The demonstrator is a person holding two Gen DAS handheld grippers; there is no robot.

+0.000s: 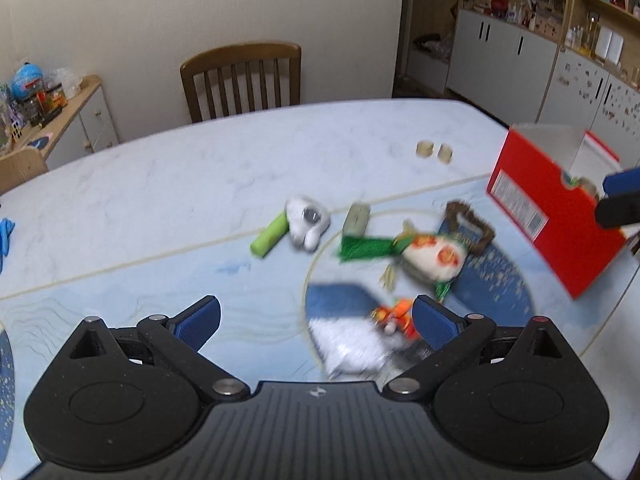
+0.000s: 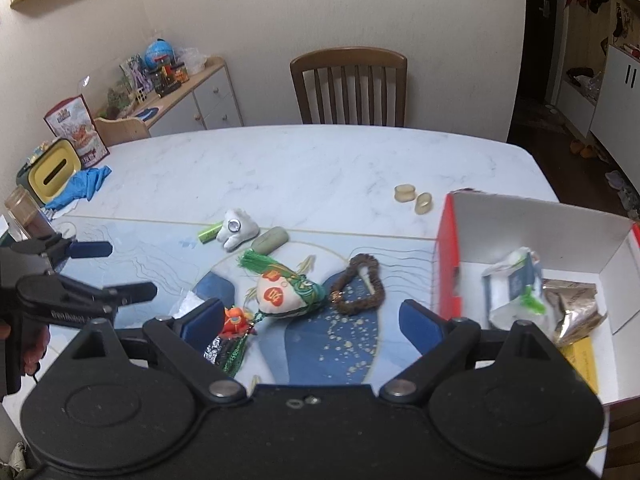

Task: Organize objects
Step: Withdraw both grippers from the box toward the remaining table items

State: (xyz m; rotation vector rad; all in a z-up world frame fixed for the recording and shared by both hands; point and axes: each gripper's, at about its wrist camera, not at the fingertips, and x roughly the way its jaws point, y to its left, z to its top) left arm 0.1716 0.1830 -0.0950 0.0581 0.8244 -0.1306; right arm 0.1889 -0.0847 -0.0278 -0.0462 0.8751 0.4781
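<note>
- From the left wrist camera, the left gripper (image 1: 316,322) hangs over the table (image 1: 160,184) with its jaws as wide as they go and nothing between them.
- The small orange toy (image 1: 400,316) lies just ahead of the jaws, close to the right-hand pad, with a white crinkly thing (image 1: 348,344) beside it (both are blurry, so their shapes are hard to tell).
- Farther ahead lies the white pouch with the green tassel (image 1: 428,256). Its long way runs across the picture, tassel end to the left, fat end toward the red box (image 1: 556,208).
- The tip of the right gripper (image 1: 618,200) peeks in by the box, at the right edge.
- From the right wrist camera, the right gripper (image 2: 312,320) has its jaws wide too, and it holds nothing.
- The pouch (image 2: 280,294) lies straight ahead between the pads, a little to the left, slanting from the tassel at the far left to the round end nearer the box (image 2: 532,216).
- The brown bead loop (image 2: 360,284) lies just right of the pouch, its long way running away from the camera.
- The box stands open on the right, with some wrappers already inside.
- The left gripper (image 2: 120,268) shows at the left, open, held by a hand (image 2: 34,348).
- I think the right gripper is nearer the box and the pouch, while the left one is nearer the orange toy (image 2: 236,316).
</note>
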